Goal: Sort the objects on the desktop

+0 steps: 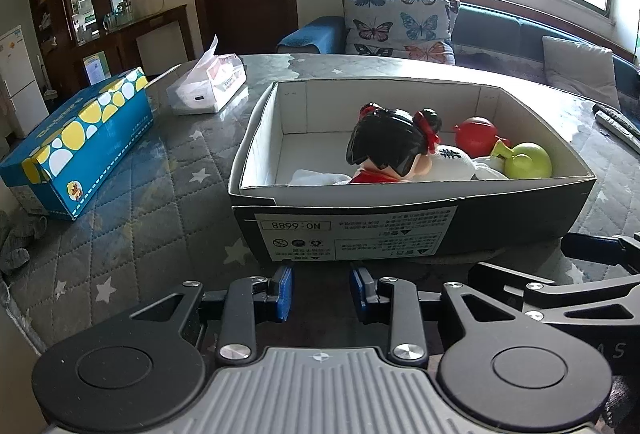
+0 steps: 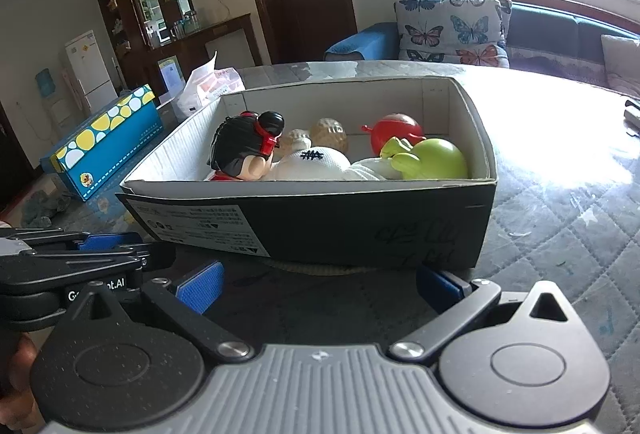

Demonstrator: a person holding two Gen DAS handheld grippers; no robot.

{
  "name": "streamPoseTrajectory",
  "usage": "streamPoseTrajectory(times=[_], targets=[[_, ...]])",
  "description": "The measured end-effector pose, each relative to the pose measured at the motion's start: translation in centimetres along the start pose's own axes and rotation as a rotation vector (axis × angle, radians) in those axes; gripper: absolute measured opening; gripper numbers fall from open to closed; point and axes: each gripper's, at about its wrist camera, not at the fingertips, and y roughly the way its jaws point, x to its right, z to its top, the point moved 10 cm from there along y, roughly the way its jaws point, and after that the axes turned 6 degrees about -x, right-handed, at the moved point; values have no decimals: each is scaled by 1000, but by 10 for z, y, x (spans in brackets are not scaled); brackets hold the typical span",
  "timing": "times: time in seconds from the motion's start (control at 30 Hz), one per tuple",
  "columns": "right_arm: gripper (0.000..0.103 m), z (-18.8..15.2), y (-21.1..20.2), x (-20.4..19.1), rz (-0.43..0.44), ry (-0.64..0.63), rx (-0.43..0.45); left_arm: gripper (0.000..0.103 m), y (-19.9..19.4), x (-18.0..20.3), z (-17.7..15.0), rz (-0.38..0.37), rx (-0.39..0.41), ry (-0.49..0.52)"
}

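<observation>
A black cardboard box (image 1: 400, 230) with a white inside stands on the quilted table. In it lie a doll with black hair (image 1: 390, 147) and a white body, a red toy (image 1: 476, 133) and a green toy (image 1: 528, 159). The right wrist view shows the same box (image 2: 360, 226), the doll (image 2: 256, 149), a tan ball (image 2: 330, 133), the red toy (image 2: 394, 131) and the green toy (image 2: 432, 157). My left gripper (image 1: 322, 292) is open and empty just in front of the box. My right gripper (image 2: 320, 288) is wide open and empty at the box's near wall.
A blue tissue box with yellow and white dots (image 1: 80, 141) lies at the left. A white tissue pack (image 1: 208, 83) lies behind it. Remote controls (image 1: 616, 123) lie at the right table edge. A sofa with butterfly cushions (image 1: 400, 25) stands behind the table.
</observation>
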Motion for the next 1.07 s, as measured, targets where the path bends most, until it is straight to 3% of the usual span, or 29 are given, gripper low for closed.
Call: streamPoseTrajectory(times=[1.07], targets=[[103, 0, 10, 0, -3, 3, -18, 33, 5, -2, 6, 22, 12, -1]])
